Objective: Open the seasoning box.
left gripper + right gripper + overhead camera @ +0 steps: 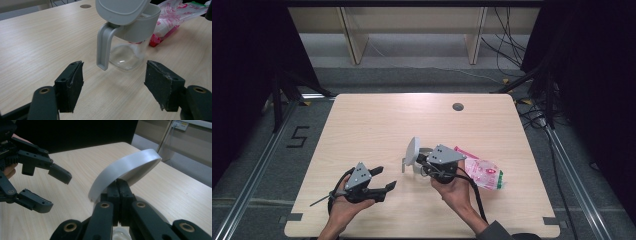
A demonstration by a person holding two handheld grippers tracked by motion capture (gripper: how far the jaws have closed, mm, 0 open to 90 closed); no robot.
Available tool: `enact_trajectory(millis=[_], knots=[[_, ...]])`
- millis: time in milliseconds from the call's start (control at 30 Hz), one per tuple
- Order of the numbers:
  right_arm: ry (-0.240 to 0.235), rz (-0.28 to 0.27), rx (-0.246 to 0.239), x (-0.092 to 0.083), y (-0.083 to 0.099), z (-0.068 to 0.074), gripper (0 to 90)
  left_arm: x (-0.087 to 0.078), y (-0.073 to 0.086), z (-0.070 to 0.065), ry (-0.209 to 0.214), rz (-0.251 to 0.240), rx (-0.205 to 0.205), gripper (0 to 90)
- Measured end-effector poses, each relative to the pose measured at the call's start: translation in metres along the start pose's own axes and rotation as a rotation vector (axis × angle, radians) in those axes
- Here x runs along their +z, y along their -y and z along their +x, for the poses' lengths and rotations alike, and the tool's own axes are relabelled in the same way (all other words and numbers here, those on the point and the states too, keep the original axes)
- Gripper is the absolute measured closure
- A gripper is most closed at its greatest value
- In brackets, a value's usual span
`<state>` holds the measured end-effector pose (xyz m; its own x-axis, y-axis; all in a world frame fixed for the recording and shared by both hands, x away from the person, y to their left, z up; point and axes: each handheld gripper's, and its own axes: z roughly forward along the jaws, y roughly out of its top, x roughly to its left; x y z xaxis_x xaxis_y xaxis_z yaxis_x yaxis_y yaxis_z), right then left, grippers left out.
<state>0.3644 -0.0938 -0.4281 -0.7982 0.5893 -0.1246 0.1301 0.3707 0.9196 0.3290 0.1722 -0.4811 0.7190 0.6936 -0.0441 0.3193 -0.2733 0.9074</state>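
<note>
Your right gripper (424,162) has its jaws pinched shut on the edge of the jug's grey flip lid (125,170), which stands tilted open. The clear jug (130,37) stands on the table (377,120), right of centre and nearer its front edge, with a pink-and-white bag (482,172) just beside it toward the right edge. Your left gripper (382,180) hovers near the front edge, jaws wide and empty, facing the jug's handle (103,47).

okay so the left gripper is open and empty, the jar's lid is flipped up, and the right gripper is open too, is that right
Not quite: the right gripper is shut, not open. The right gripper view shows its jaws pressed together at the rim of the jar, just under the raised lid. The rest holds: the left gripper is open and empty, and the lid is flipped up.
</note>
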Motion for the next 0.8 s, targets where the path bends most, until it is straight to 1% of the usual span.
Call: enact_trajectory(millis=[33, 67, 100, 267, 333, 433, 467, 500, 533, 600, 633, 667, 700, 733, 767, 800], knots=[[-0.003, -0.001, 0.002, 0.001, -0.001, 0.001, 90.0, 0.000, 0.001, -0.001, 0.000, -0.004, -0.019, 30.2], [-0.017, 0.007, -0.003, 0.001, -0.002, 0.001, 90.0, 0.000, 0.001, -0.001, 0.001, -0.005, -0.018, 30.1], [-0.007, -0.003, 0.001, 0.003, -0.002, 0.003, 90.0, 0.000, 0.001, -0.001, 0.002, -0.004, -0.016, 30.1], [-0.028, 0.007, -0.011, 0.005, -0.005, 0.006, 90.0, -0.001, 0.003, -0.001, 0.003, -0.003, -0.022, 29.9], [-0.018, -0.001, -0.016, 0.005, -0.005, 0.006, 90.0, -0.001, 0.003, -0.001, -0.003, 0.002, -0.018, 29.9], [-0.010, -0.002, 0.012, 0.001, -0.004, 0.004, 89.7, -0.001, 0.004, -0.002, -0.006, 0.004, -0.021, 29.7], [-0.013, 0.000, 0.000, -0.001, -0.004, 0.003, 89.2, -0.001, 0.005, -0.002, -0.007, 0.005, -0.020, 29.7], [-0.015, -0.003, -0.005, -0.004, -0.003, 0.002, 88.4, -0.001, 0.005, -0.002, 0.002, -0.004, -0.025, 29.7], [-0.012, 0.000, -0.010, -0.007, -0.002, 0.001, 87.5, -0.002, 0.005, -0.001, -0.001, -0.001, -0.021, 29.7], [-0.010, 0.003, -0.001, -0.016, 0.002, -0.002, 86.8, -0.002, 0.006, -0.001, -0.010, 0.003, -0.031, 29.7], [-0.007, 0.004, 0.007, -0.022, 0.004, -0.004, 86.0, -0.002, 0.007, -0.001, -0.005, 0.005, -0.022, 29.6], [0.006, 0.003, 0.021, -0.029, 0.007, -0.006, 84.8, -0.002, 0.007, -0.001, -0.003, 0.004, -0.025, 29.6], [0.004, 0.001, 0.019, -0.035, 0.009, -0.010, 83.0, -0.002, 0.007, -0.001, -0.002, 0.003, -0.024, 29.6], [0.004, 0.001, 0.019, -0.035, 0.009, -0.010, 83.0, -0.002, 0.007, -0.001, -0.002, 0.003, -0.024, 29.6], [0.029, 0.001, 0.051, -0.050, 0.014, -0.017, 79.9, -0.003, 0.008, 0.000, -0.013, 0.008, -0.031, 29.5], [0.037, 0.005, 0.053, -0.056, 0.016, -0.019, 77.9, -0.003, 0.008, 0.000, -0.013, 0.008, -0.032, 29.4]])
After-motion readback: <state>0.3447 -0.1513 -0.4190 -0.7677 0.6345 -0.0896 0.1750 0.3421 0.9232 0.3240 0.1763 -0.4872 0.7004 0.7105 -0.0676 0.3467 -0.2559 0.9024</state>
